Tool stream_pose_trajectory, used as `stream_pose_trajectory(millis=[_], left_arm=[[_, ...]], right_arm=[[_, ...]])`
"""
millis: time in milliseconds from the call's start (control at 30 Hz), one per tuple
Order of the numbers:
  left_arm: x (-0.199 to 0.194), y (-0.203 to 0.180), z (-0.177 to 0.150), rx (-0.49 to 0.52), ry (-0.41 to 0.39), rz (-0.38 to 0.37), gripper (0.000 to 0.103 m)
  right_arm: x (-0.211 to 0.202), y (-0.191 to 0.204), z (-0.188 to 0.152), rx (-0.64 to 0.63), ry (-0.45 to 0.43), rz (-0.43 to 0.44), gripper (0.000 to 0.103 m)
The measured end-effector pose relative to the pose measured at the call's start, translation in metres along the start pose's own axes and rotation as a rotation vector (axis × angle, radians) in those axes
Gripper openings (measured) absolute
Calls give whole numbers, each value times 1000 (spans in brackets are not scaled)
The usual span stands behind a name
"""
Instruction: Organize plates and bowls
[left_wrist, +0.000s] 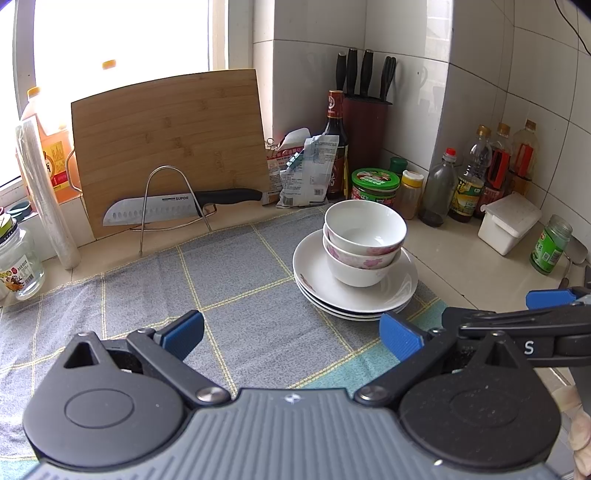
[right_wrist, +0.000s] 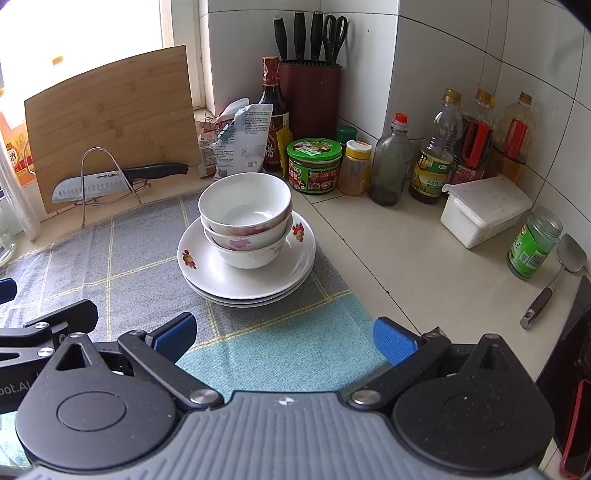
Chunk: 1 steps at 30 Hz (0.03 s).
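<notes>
You're in a home kitchen: tiled wall corner (right_wrist: 461, 48) and a pale stone surface (right_wrist: 399, 251) by a bright window (left_wrist: 122, 33). Evidence: a knife block (right_wrist: 312, 88) with scissors, a bamboo cutting board (left_wrist: 170, 140) with a chef's knife (left_wrist: 173, 208) on a wire rack, sauce and oil bottles (right_wrist: 443, 147), condiment jars (right_wrist: 314, 166), a spatula (right_wrist: 554, 280). You also have stacked bowls (right_wrist: 245, 218) on plates (right_wrist: 255, 273), sitting on a checked cloth (left_wrist: 147, 295).

Each hand-held gripper, left (left_wrist: 291, 334) and right (right_wrist: 284, 332), has a ribbed grey body, black speckled round housings, silver pivot screws, black linkage arms and blue textured fingertips (left_wrist: 400, 338).
</notes>
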<state>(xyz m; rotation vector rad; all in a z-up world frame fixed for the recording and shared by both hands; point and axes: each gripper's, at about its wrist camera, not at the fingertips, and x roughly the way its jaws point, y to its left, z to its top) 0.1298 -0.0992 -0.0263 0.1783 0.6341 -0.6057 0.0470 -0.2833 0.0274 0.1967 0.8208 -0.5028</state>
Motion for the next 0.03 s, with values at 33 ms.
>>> stream_pose_trajectory(millis=[33], left_arm=[[0,0,0,1,0,1,101]], right_arm=[[0,0,0,1,0,0,103]])
